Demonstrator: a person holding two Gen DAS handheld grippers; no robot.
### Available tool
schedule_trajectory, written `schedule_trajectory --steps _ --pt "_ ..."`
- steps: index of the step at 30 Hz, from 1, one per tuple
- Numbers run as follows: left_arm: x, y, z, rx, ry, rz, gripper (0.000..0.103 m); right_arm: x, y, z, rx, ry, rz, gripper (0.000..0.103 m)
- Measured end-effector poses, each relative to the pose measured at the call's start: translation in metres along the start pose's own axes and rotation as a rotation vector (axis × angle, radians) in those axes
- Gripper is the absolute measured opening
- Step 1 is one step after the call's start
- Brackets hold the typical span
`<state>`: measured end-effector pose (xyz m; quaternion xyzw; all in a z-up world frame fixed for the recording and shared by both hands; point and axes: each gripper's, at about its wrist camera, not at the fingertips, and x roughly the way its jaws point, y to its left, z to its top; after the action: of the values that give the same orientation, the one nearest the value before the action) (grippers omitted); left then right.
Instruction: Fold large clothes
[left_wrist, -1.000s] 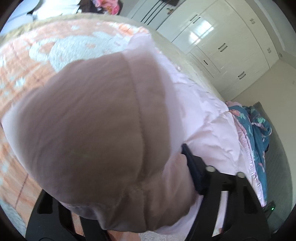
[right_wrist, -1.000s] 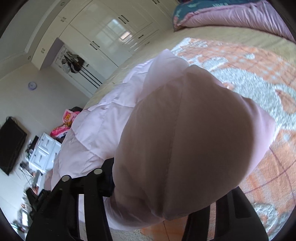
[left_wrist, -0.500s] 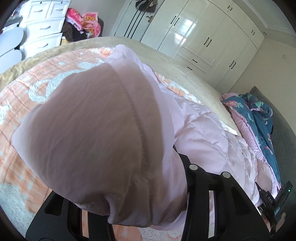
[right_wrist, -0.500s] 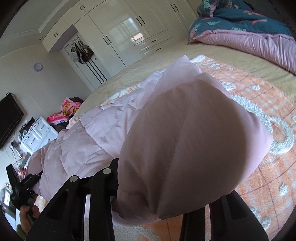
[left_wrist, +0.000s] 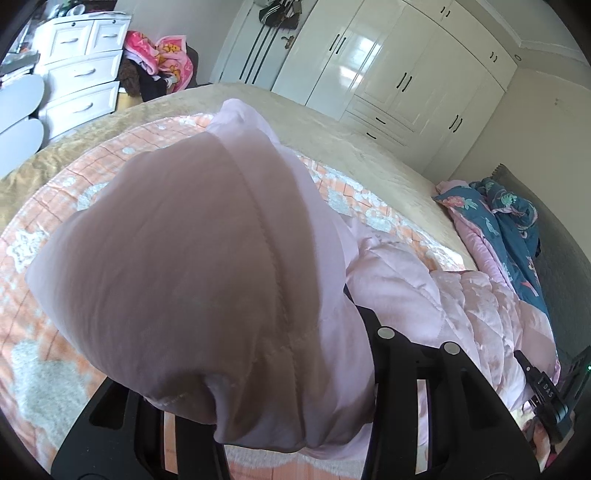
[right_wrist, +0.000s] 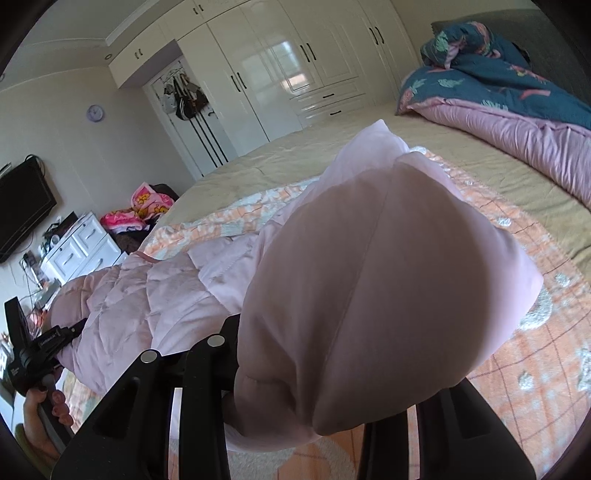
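Left claw: jaws just closed in, clamped on a bunched end of the pink quilted coat. Right claw: likewise just narrowed, gripping the coat's other end. Coat: hangs between both claws above the orange patterned blanket on the bed. Beyond: blue floral duvet, white wardrobe.

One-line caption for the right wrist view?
Right gripper shut on a pink padded coat, lifting it above the bed.
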<state>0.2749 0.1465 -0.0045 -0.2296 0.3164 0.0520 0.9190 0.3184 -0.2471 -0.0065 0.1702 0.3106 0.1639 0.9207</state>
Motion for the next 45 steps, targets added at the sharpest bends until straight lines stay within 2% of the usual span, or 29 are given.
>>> schedule_trajectory --steps 25,45 --pt "-0.061 0.012 -0.033 0.001 0.024 -0.004 0.034 -0.063 0.011 -0.035 -0.017 0.033 -0.016 0.032" --pt "-0.088 0.026 -0.06 0.023 0.051 0.009 0.034 -0.091 0.017 -0.062 -0.032 0.054 -0.026 0.032"
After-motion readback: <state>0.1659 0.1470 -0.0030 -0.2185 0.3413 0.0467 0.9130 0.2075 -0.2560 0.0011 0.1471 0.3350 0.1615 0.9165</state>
